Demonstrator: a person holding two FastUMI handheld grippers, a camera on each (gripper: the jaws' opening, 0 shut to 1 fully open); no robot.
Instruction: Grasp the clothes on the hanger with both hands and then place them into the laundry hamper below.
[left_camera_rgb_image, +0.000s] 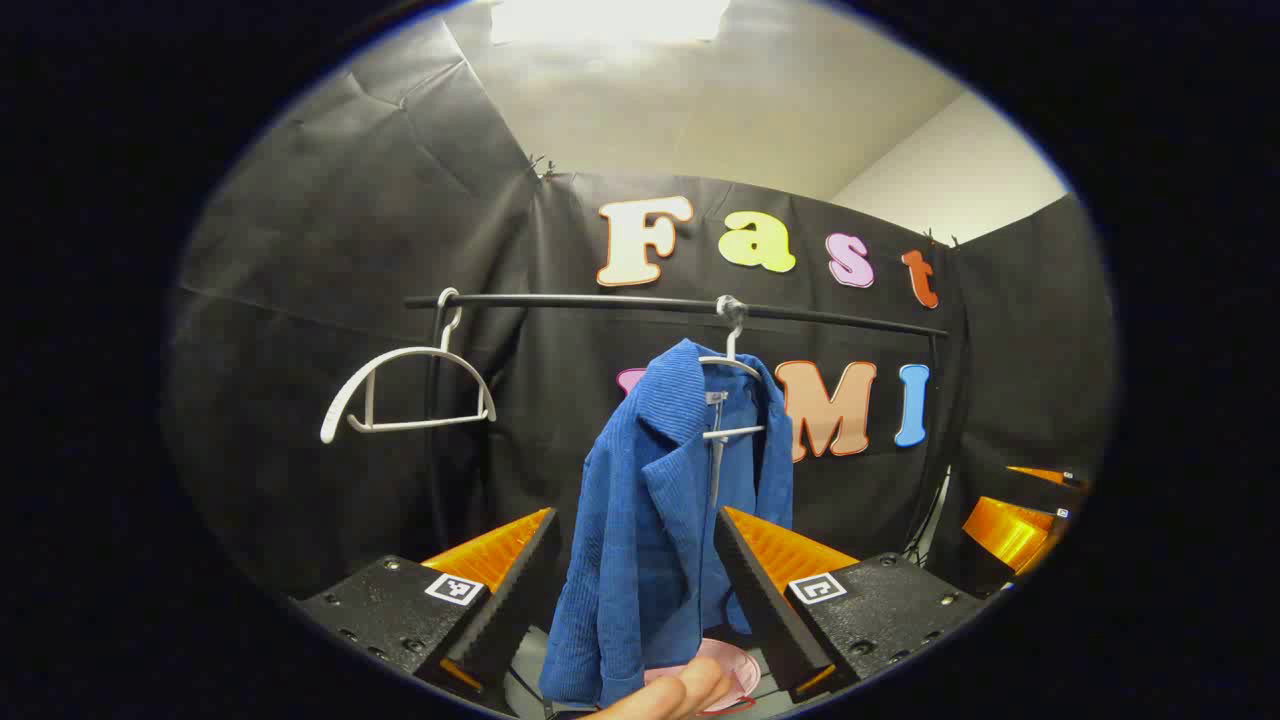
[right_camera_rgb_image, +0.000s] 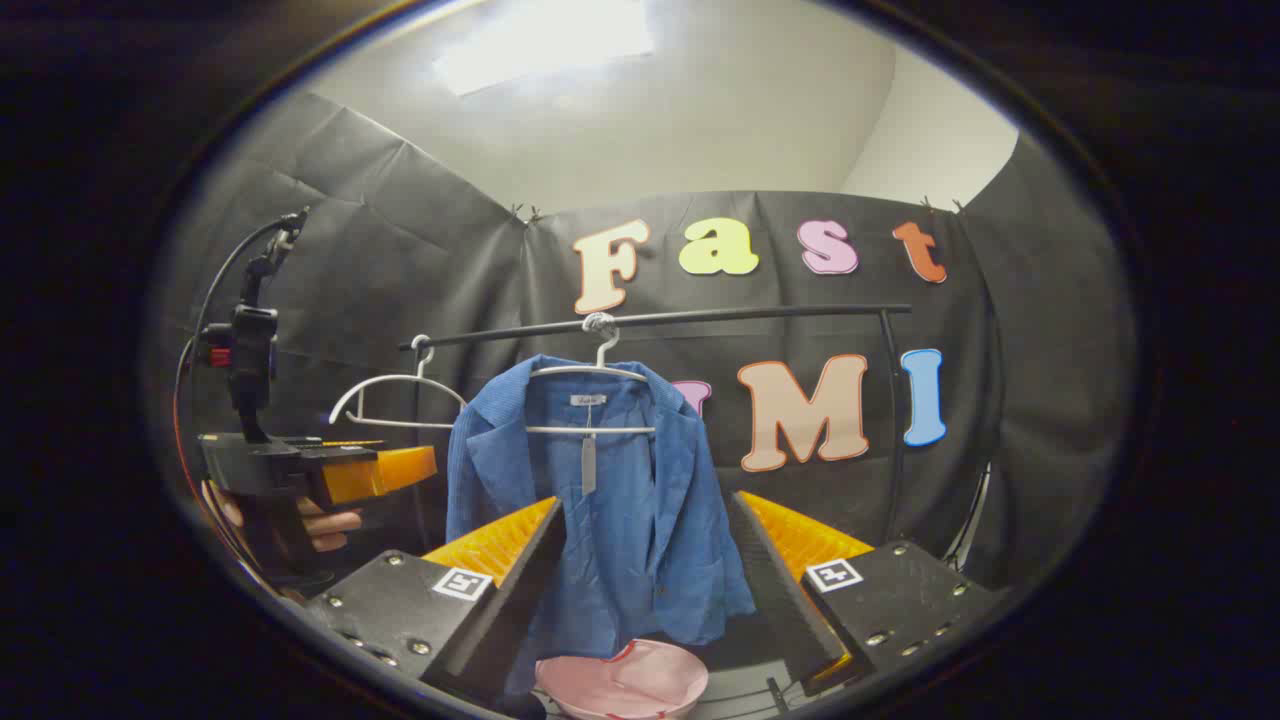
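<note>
A blue corduroy jacket (left_camera_rgb_image: 660, 510) (right_camera_rgb_image: 610, 500) hangs on a white hanger (left_camera_rgb_image: 730, 395) (right_camera_rgb_image: 592, 400) from a black rail (left_camera_rgb_image: 680, 305) (right_camera_rgb_image: 700, 317). Below it sits a pink hamper (left_camera_rgb_image: 735, 670) (right_camera_rgb_image: 625, 680). My left gripper (left_camera_rgb_image: 635, 545) is open, a short way in front of the jacket, its fingers framing the cloth without touching it. My right gripper (right_camera_rgb_image: 645, 540) is open too, facing the jacket's front from a little farther back. In the right gripper view the left gripper (right_camera_rgb_image: 390, 470) also shows at the left, held by a hand (right_camera_rgb_image: 320, 525). Part of the right gripper (left_camera_rgb_image: 1020, 520) shows at the right edge of the left gripper view.
An empty white hanger (left_camera_rgb_image: 410, 395) (right_camera_rgb_image: 395, 400) hangs at the rail's left end. The rail's upright post (right_camera_rgb_image: 893, 420) stands at the right. Black cloth walls close in the back and sides. Fingers (left_camera_rgb_image: 670, 697) of a hand show at the bottom of the left gripper view.
</note>
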